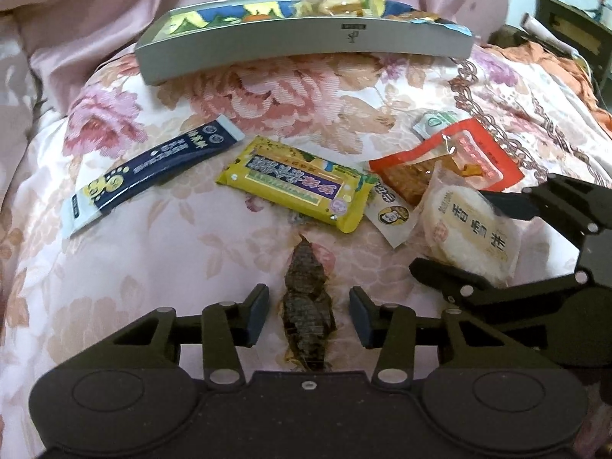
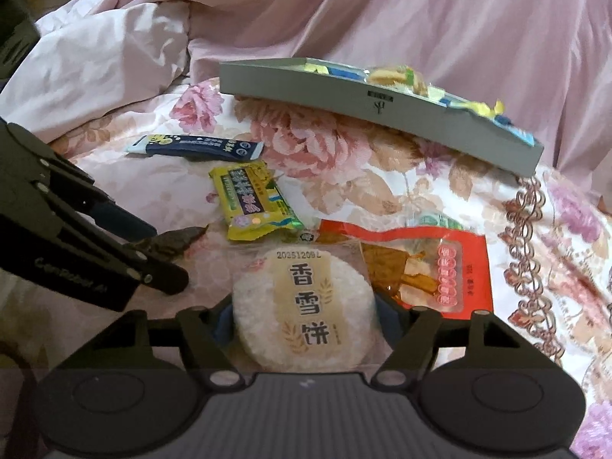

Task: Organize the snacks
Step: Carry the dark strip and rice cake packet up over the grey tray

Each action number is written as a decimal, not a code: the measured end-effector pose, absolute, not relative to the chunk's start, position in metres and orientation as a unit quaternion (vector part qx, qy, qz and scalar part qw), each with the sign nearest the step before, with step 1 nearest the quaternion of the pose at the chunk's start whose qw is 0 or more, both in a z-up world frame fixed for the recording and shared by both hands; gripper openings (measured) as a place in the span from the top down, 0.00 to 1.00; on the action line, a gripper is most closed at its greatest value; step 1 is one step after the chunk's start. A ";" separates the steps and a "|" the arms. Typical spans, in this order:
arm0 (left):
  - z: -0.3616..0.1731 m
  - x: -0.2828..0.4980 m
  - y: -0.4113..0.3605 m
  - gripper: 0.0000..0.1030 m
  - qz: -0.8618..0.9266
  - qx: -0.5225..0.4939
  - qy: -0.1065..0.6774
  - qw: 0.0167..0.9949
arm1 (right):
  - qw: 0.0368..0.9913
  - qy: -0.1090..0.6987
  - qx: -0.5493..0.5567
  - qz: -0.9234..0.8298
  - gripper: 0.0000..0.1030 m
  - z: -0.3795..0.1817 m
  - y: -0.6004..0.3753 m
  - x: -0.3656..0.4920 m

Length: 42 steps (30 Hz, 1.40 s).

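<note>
Left wrist view: on the floral bedspread (image 1: 160, 237), a navy stick packet (image 1: 153, 176) at 10 o'clock, a yellow bar (image 1: 294, 185) centre, a red pouch (image 1: 447, 160) at 2, and the grey tray (image 1: 306, 48) of snacks at 12. Left gripper (image 1: 308, 315) fingers spread, straddling a dark wrapped snack (image 1: 308, 306) without touching. Right gripper (image 2: 304, 315) fingers flank the rice cracker (image 2: 304, 306); contact unclear.

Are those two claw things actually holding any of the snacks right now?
Not that the pictures show. The left gripper is open astride the dark wrapped snack. The right gripper brackets the round rice cracker; contact cannot be told.
</note>
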<state>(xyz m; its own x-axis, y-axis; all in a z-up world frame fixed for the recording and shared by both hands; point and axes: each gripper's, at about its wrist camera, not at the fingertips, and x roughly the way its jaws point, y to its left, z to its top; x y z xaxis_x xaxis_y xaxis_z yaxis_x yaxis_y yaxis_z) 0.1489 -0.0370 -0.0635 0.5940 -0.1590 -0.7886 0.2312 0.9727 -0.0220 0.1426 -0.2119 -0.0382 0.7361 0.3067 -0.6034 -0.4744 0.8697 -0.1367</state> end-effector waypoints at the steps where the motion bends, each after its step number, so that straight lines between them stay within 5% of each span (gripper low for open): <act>1: -0.063 0.148 -0.037 0.54 -0.107 0.037 0.439 0.891 | 0.921 0.293 -0.145 0.211 0.27 -0.037 -0.211 0.141; 15: -0.041 0.124 -0.010 0.54 -0.125 -0.088 0.475 0.867 | 0.934 0.256 -0.156 0.197 0.27 -0.010 -0.212 0.118; 42: 0.038 0.122 -0.010 0.54 -0.058 -0.126 0.351 0.926 | 0.962 0.186 -0.108 0.170 0.27 0.030 -0.231 0.105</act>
<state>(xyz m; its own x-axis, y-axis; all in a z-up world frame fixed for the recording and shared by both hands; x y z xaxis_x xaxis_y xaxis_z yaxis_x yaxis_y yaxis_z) 0.1222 -0.0103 0.0384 0.7473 -0.1964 -0.6348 0.0193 0.9613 -0.2748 0.1051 -0.2311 0.0295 0.8729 0.2879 -0.3938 -0.3679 0.9186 -0.1440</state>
